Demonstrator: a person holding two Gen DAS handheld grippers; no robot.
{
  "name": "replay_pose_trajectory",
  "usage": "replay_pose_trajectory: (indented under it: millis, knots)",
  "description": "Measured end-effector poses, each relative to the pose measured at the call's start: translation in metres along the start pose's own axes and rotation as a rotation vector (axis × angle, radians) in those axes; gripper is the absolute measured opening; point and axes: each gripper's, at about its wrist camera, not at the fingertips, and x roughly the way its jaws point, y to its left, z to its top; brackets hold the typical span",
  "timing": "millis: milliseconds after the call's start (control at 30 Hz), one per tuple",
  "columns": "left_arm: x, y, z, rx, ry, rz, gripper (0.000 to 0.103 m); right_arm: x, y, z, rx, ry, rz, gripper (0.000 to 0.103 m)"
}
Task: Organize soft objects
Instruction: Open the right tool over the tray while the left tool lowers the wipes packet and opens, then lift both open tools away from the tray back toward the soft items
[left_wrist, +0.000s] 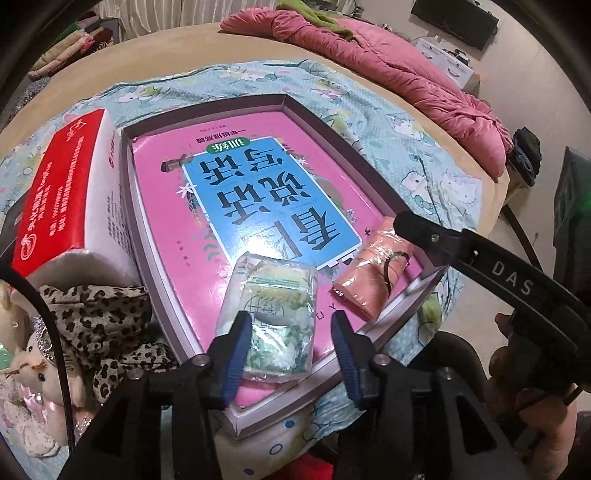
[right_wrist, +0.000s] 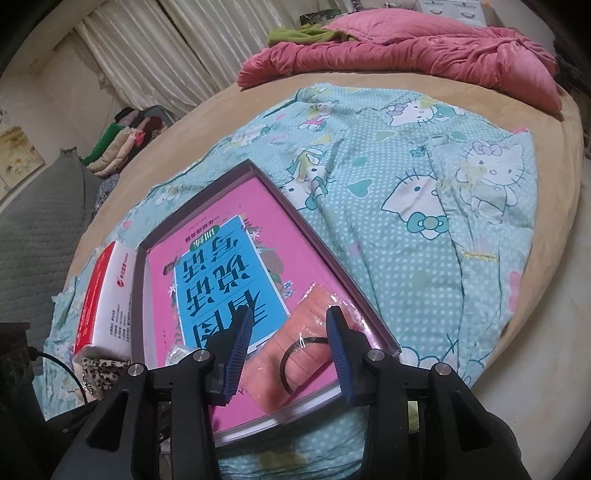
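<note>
Tools released: left tool (left_wrist: 290, 345) straddles green packet (left_wrist: 275, 321), right tool (right_wrist: 290, 345) straddles orange packet (right_wrist: 299, 354).

Dim, even indoor light, glare on the plastic-wrapped packet (left_wrist: 275, 317) and pink book (left_wrist: 236, 206), strong fisheye bending with dark corners, worst at 7 o'clock.

Between my left fingers (left_wrist: 236, 350), blue-padded: green-white leafy tissue pack (left_wrist: 273, 317) in clear wrap. Between my right fingers (right_wrist: 240, 350), blue pads too: salmon-orange wrapped pack (right_wrist: 306, 354), black band on it. Beyond both: pink book (left_wrist: 221, 206) with blue panel, black characters. Left of my left fingers: leopard-print cloth (left_wrist: 99, 317), red-white box (left_wrist: 70, 184). Under everything: teal polka-dot cartoon-cat sheet (right_wrist: 406, 206).
</note>
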Motion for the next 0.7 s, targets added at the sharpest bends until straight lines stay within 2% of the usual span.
replay_pose_trajectory:
  millis: [67, 333, 700]
  knots:
    - [-0.003, -0.001, -0.001, 0.006, -0.007, 0.009, 0.053, -0.001, 0.001, 0.0, -0.005, -0.004, 0.002, 0.05]
    - [-0.022, -0.008, -0.004, 0.044, -0.045, 0.083, 0.065, -0.001, 0.008, -0.001, -0.037, -0.01, 0.011, 0.056]
    - [-0.04, -0.007, -0.01, 0.055, -0.074, 0.148, 0.073, -0.005, 0.018, -0.002, -0.083, -0.041, 0.004, 0.071]
